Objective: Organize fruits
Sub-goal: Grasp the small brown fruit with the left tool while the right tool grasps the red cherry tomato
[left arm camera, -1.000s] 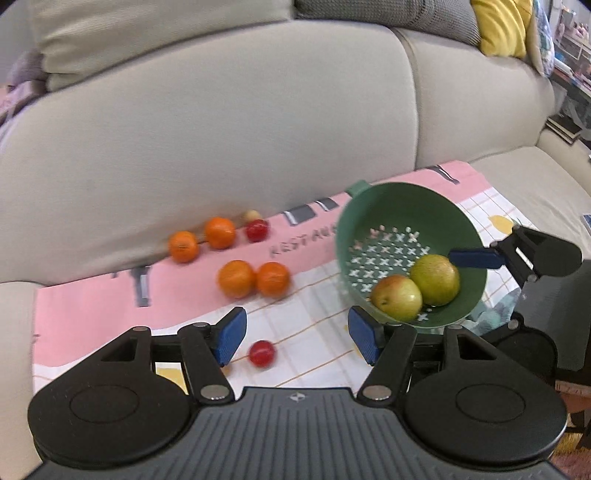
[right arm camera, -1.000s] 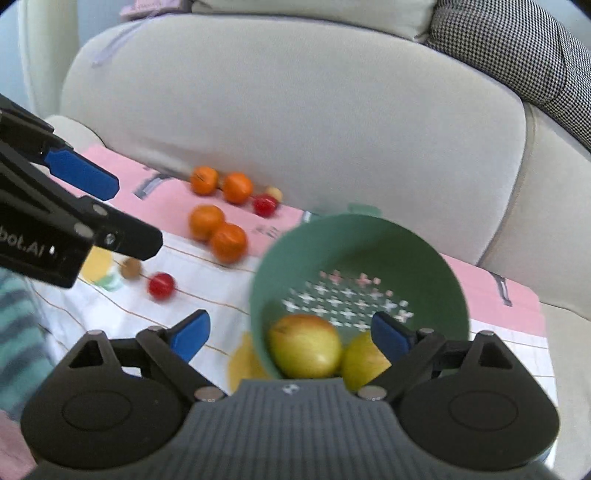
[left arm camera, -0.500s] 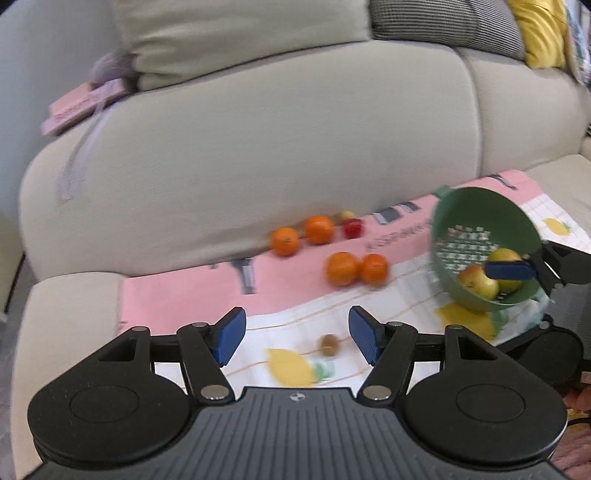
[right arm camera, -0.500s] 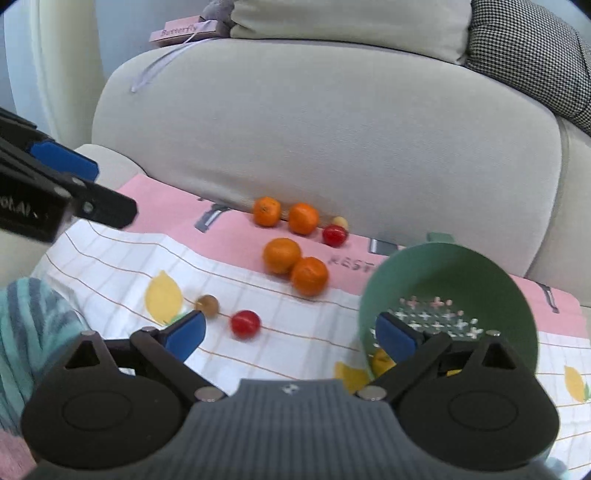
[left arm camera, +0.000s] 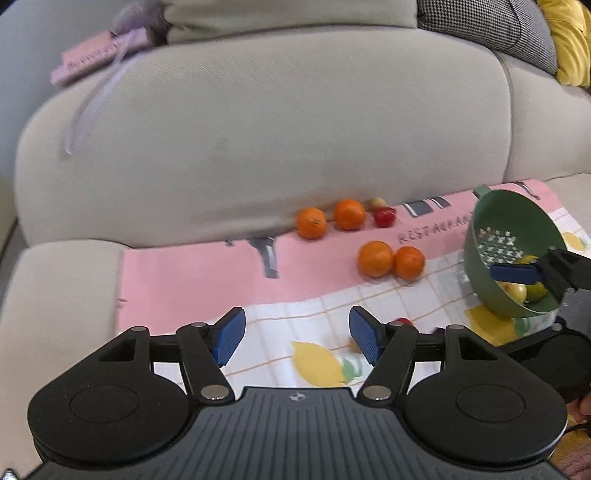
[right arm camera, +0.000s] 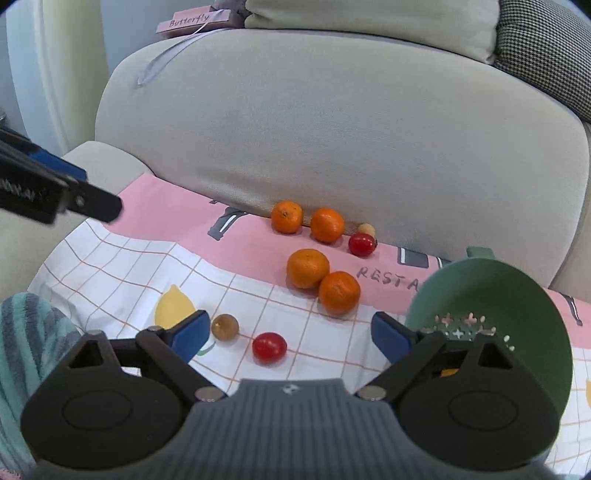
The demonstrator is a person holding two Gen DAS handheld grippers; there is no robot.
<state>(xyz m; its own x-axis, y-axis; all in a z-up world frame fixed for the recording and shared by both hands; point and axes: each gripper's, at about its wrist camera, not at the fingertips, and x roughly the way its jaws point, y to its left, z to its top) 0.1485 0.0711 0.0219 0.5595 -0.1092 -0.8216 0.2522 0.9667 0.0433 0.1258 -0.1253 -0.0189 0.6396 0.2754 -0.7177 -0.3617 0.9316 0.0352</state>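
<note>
Several oranges lie on a pink and white cloth (right arm camera: 129, 266) on the sofa seat: two at the backrest (right arm camera: 287, 216) and two in front (right arm camera: 307, 267). Small red fruits (right arm camera: 269, 347) (right arm camera: 362, 244) and a brown one (right arm camera: 224, 326) lie near them. A green colander (right arm camera: 517, 295) tilts at the right; in the left wrist view it (left arm camera: 495, 221) holds two yellow-green apples (left arm camera: 517, 291). My left gripper (left arm camera: 295, 336) is open and empty over the cloth. My right gripper (right arm camera: 291, 336) is open and empty, above the red and brown fruits, its right finger beside the colander.
The beige sofa backrest (right arm camera: 332, 129) rises right behind the fruits. A pink "Butterfly" book (right arm camera: 192, 22) lies on top of it. A checked cushion (right arm camera: 546, 48) and a yellow cushion (left arm camera: 569, 37) are at the upper right. A striped teal sleeve (right arm camera: 26, 350) is at the left.
Both grippers have pulled back and to the left, away from the colander. The colander with its apples now sits far right in both views. Both stay open.
</note>
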